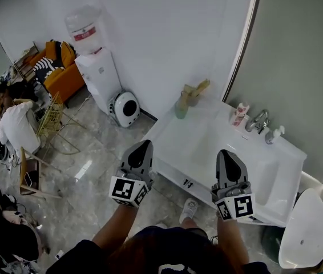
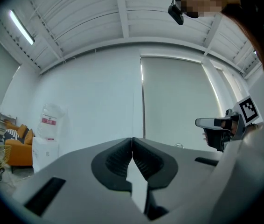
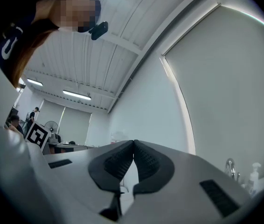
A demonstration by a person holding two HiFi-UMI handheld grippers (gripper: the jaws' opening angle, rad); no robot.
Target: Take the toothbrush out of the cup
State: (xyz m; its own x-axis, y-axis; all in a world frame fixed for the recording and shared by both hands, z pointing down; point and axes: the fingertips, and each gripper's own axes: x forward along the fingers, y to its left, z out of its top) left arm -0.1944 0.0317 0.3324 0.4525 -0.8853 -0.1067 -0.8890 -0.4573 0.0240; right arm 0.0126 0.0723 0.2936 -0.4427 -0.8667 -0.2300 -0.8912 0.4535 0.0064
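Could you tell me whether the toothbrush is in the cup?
In: the head view shows the toothbrush standing in the cup, its top sticking out above the rim.

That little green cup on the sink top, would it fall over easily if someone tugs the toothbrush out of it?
Probably tippy: the cup looks small and narrow, and the toothbrush leans out well above its rim, so a sideways pull may lever it over. On the smooth white sink top it may also slide.

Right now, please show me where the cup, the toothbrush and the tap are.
cup point(image 1: 181, 110), head view, on its green side.
toothbrush point(image 1: 201, 85), head view, on the end above the cup.
tap point(image 1: 258, 120), head view, on its metal spout.
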